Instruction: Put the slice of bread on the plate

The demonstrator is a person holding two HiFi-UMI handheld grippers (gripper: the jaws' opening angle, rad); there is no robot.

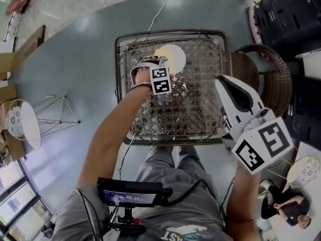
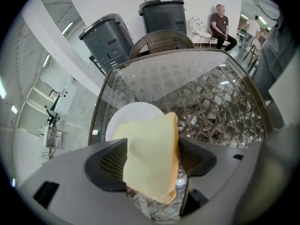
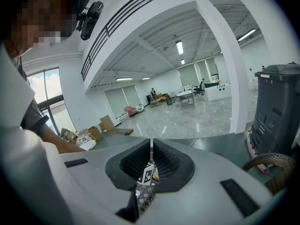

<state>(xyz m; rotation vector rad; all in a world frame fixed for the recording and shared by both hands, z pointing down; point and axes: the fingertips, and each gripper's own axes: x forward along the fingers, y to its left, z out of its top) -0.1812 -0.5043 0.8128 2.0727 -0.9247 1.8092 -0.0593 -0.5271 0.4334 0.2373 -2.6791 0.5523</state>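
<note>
A pale slice of bread (image 2: 150, 158) with a tan crust hangs tilted between the jaws of my left gripper (image 2: 152, 161), just above the near edge of a white round plate (image 2: 131, 114). The jaws stand wide and the pads do not seem to press on the slice. In the head view the left gripper (image 1: 154, 62) points steeply down over the plate (image 1: 174, 54) at the far middle of the wicker, glass-topped table (image 1: 200, 109). My right gripper (image 1: 221, 83) is held over the table's right edge; its jaws (image 3: 151, 146) are closed together with nothing between them.
A wicker chair (image 1: 273, 79) and dark bins (image 1: 291, 19) stand right of the table. In the left gripper view the bins (image 2: 110, 41) and a seated person (image 2: 220, 27) lie beyond the table. A white wire seat (image 1: 22, 124) is on the floor at left.
</note>
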